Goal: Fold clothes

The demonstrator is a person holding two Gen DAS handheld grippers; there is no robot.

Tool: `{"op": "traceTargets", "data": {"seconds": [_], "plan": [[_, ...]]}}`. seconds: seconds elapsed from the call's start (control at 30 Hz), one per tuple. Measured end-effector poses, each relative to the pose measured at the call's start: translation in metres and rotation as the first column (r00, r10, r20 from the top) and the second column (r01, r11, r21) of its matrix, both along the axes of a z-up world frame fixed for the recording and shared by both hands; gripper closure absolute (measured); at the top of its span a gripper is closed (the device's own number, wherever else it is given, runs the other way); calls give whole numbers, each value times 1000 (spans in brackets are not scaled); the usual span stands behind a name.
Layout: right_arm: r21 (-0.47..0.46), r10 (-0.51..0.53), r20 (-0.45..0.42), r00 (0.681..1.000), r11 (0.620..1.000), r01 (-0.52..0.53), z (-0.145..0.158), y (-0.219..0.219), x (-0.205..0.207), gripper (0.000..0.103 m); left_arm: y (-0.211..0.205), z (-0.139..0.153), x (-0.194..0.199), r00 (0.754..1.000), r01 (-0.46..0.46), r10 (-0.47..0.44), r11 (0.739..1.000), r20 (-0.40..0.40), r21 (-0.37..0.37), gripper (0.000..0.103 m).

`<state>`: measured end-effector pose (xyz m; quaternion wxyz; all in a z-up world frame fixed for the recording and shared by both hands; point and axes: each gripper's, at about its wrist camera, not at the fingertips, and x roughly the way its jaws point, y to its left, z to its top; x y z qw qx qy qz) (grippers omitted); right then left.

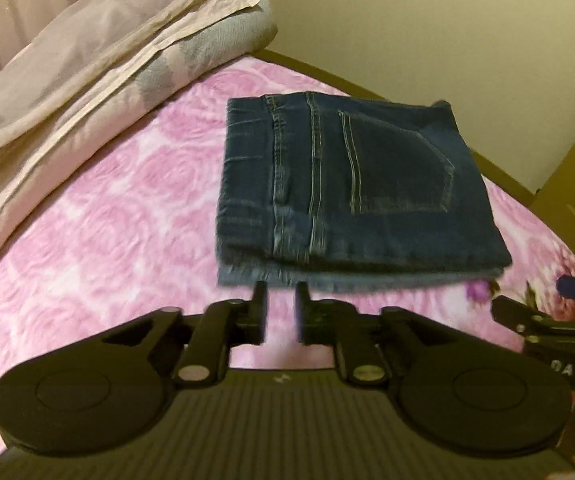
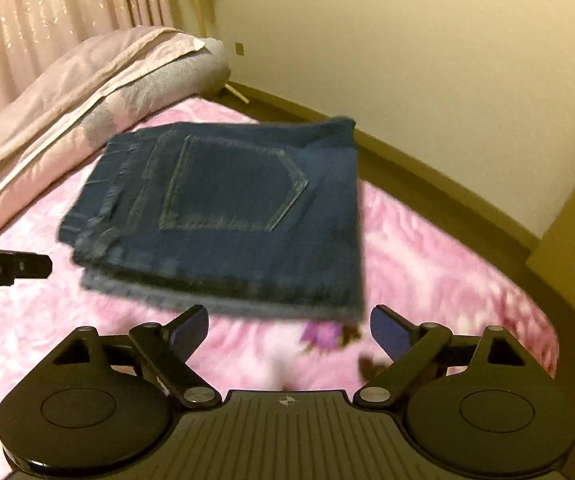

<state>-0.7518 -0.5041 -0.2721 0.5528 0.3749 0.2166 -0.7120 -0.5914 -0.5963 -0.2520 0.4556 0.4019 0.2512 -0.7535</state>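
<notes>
The left gripper (image 1: 280, 294) is hanging just in front of the near edge of the jeans (image 1: 347, 184), and its two fingers are standing close together with only a thin gap and nothing between them. The right gripper (image 2: 289, 320) is hanging near the same edge, further along toward the far side of the bed (image 1: 107, 220), and its fingers are spread wide and holding nothing.

The jeans are lying in a flat square bundle with a back pocket (image 2: 227, 188) facing up, in the middle of the pink flowery bed cover. So they are already lying folded, and the grippers are not touching them.

What could go wrong? The layers at the near edge are sitting a little uneven, with a paler layer sticking out at the bottom. If a finger is bumping or dragging that edge, the top layers may be sliding and the bundle may be coming open. Pinching only one layer may be lifting it alone.

The far side of the bundle is lying quite near the bed's edge by the wall (image 2: 427, 60), so a hard push could be sending it off.

A pile of pale bedding (image 1: 87, 60) is lying toward the bed's far left corner, well apart from the jeans. Nothing is standing between the grippers and the jeans.
</notes>
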Motion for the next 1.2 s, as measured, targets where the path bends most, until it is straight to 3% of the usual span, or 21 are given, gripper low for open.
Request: {"op": "traceTargets", "data": {"seconds": [0.1, 0.27, 0.63, 0.73, 0.87, 1.03, 1.2], "plan": [[27, -34, 38, 999, 999, 33, 18, 17, 9, 12, 20, 24, 15, 999, -16, 17, 1000, 35, -12, 81], [6, -62, 59, 996, 998, 62, 66, 51, 27, 11, 55, 69, 48, 1000, -13, 14, 1000, 17, -24, 79], [-67, -119, 98, 988, 990, 125, 163, 138, 95, 1, 134, 162, 121, 1000, 3, -4, 999, -21, -51, 61], [-70, -134, 103, 986, 987, 142, 180, 160, 111, 1, 156, 177, 142, 1000, 18, -19, 999, -22, -47, 60], [-63, -153, 100, 983, 985, 160, 199, 186, 131, 1, 187, 193, 164, 998, 54, -55, 995, -18, -86, 50], [-63, -167, 75, 983, 983, 172, 214, 210, 150, 1, 213, 204, 183, 997, 61, -65, 994, -45, -88, 50], [-51, -195, 112, 974, 978, 201, 220, 227, 153, 1, 231, 208, 193, 996, 59, -63, 996, -56, -70, 50]]}}
